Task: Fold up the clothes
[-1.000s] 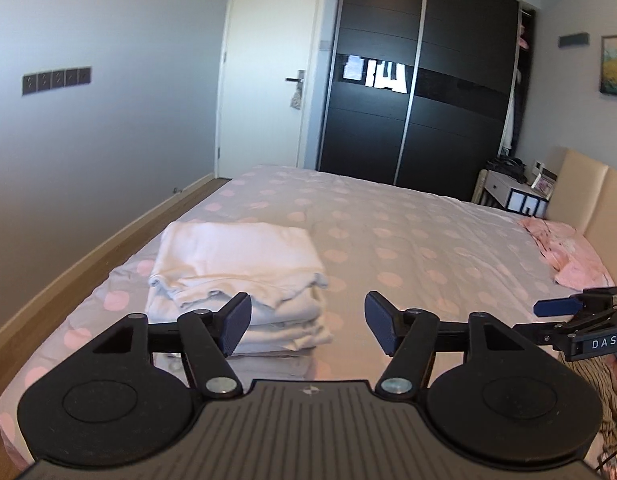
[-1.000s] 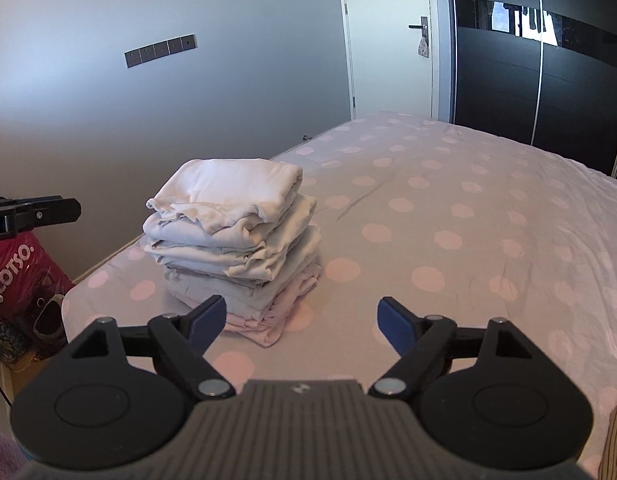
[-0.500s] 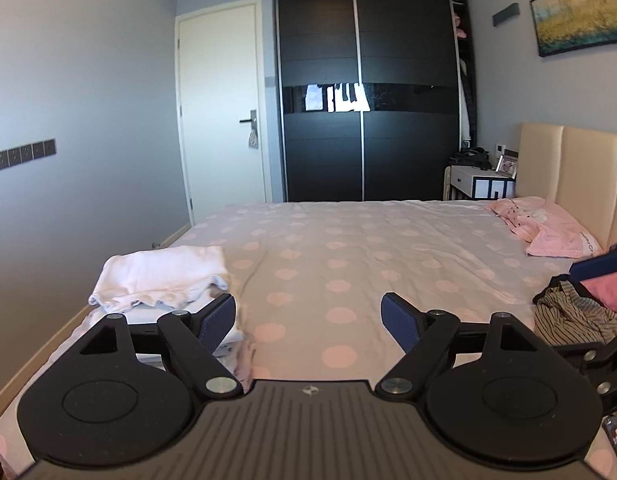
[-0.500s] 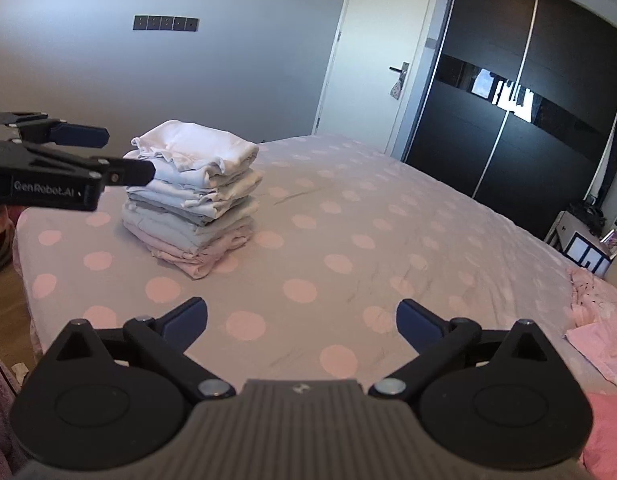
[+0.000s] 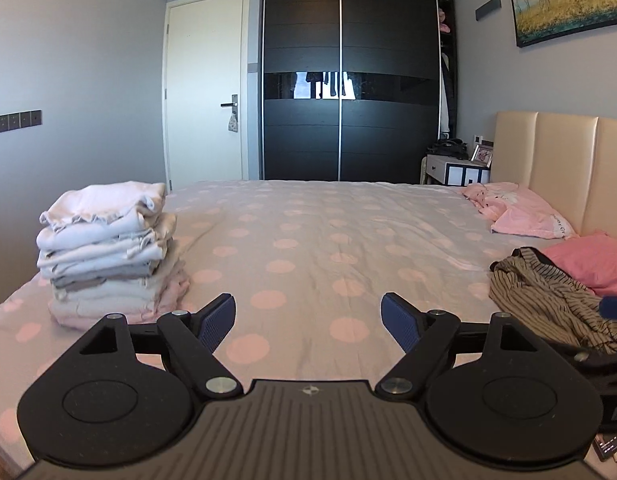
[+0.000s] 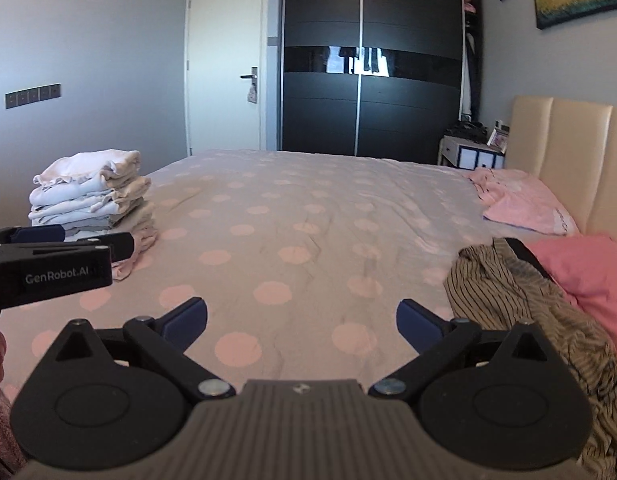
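Observation:
A stack of folded pale clothes (image 5: 108,248) sits at the left edge of the bed; it also shows in the right wrist view (image 6: 92,196). A crumpled striped garment (image 5: 548,300) lies unfolded at the right, seen larger in the right wrist view (image 6: 520,300), with a pink garment (image 6: 584,268) beside it. My left gripper (image 5: 308,322) is open and empty above the polka-dot bedspread (image 5: 328,240). My right gripper (image 6: 302,324) is open and empty, just left of the striped garment. The left gripper's body shows in the right wrist view (image 6: 48,272).
A pink pillow (image 5: 524,212) lies by the beige headboard (image 5: 560,168). A nightstand (image 5: 452,168), a dark wardrobe (image 5: 348,80) and a white door (image 5: 206,88) stand beyond the bed. The grey wall is to the left.
Both grippers have swung right, away from the folded stack, to face the middle of the bed. The striped garment has come into view at the right. Both stay open.

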Demonstrator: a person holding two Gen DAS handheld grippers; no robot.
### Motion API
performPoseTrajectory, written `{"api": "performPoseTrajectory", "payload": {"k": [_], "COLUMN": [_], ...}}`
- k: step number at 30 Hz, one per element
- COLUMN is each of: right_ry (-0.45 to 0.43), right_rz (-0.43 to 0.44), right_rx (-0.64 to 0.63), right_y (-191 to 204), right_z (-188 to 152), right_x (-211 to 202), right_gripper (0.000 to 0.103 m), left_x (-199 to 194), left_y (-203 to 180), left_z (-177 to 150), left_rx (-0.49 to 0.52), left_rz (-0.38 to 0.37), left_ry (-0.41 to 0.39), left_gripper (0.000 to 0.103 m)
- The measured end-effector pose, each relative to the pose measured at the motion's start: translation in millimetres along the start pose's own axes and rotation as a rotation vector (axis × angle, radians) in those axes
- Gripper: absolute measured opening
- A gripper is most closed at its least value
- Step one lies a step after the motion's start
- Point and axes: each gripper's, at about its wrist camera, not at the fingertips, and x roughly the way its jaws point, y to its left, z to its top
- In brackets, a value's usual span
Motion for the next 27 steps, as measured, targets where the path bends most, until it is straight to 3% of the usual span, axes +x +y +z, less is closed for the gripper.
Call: {"api": "performPoseTrajectory", "payload": {"k": [4, 10, 12, 24, 27], "right_ry": [0.008, 0.026, 0.046, 0.113, 0.088], "right_rz": [-0.046, -0.112, -0.122, -0.148, -0.149], "right_rx": [0.045, 0.068, 0.055, 0.072, 0.053], "right_y": [-1.8, -5.4, -6.2, -10.7, -10.9], "right_z": [-29.4, -61.9, -69.9, -86.7, -86.1], "right_x": [1.3, 8.5, 13.7, 74.0, 80.8], "right_gripper": [0.102, 0.102, 0.102, 0.102, 0.102], "left_x": [-2.9, 16.4, 23.4, 65.0, 70.5], "left_y": [-13.7, -25.2, -27.7, -27.8, -31.9], "left_z": [-24.3, -56.8, -62.4, -89.5, -90.3], "left_rx": [0.033, 0.051, 0.068, 0.093, 0.11], "left_rz": [-0.005, -0.006, -0.002, 0.027, 0.041], "left_ry": [0.023, 0.122, 0.118, 0.178, 0.16], "left_gripper": [0.08, 0.08, 0.08, 0.08, 0.08]}}
